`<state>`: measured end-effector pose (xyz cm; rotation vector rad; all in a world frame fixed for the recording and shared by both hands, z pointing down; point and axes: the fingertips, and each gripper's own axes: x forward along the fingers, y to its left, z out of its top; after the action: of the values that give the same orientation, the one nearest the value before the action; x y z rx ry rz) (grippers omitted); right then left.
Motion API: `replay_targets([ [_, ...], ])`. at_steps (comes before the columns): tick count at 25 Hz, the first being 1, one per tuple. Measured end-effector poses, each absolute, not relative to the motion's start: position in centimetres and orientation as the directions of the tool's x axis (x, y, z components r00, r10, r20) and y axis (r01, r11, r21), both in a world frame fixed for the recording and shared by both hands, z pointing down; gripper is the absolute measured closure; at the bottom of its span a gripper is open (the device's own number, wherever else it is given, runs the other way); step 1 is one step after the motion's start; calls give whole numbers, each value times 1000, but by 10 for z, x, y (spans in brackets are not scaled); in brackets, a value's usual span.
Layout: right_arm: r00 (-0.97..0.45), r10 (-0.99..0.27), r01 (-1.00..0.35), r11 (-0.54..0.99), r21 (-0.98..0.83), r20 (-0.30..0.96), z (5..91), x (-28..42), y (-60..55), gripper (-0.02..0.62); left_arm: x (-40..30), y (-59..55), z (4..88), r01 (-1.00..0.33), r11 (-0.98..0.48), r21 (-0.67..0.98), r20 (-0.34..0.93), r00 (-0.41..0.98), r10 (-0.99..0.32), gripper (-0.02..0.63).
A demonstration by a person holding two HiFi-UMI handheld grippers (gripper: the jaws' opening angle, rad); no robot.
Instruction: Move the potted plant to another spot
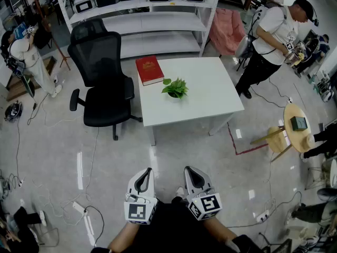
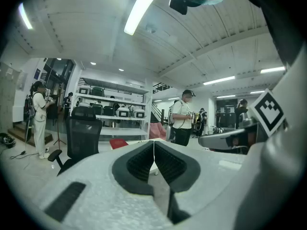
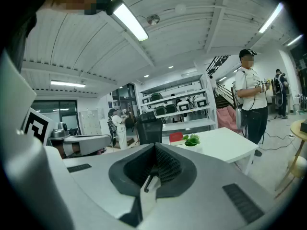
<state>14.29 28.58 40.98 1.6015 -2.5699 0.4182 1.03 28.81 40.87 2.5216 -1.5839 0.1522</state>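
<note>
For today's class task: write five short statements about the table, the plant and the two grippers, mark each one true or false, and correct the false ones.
1. The potted plant stands on the white table. True.
2. The red book lies on the floor. False: it lies on the table, near the plant.
3. The left gripper holds the plant. False: its jaws are shut on nothing, well short of the table.
4. The right gripper is shut and empty. True.
5. A black office chair stands beside the table. True.

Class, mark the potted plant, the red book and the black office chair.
potted plant (image 1: 175, 87): head view, on its leaves.
red book (image 1: 149, 69): head view, middle of its cover.
black office chair (image 1: 108, 107): head view, on its seat.
</note>
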Motion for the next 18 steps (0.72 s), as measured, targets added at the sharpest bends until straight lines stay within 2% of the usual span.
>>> replay_targets([
  [18, -456, -870, -887, 427, -177, 190, 408, 114, 288, 584, -13, 290, 406, -899, -428, 95, 157, 438, -885, 588],
])
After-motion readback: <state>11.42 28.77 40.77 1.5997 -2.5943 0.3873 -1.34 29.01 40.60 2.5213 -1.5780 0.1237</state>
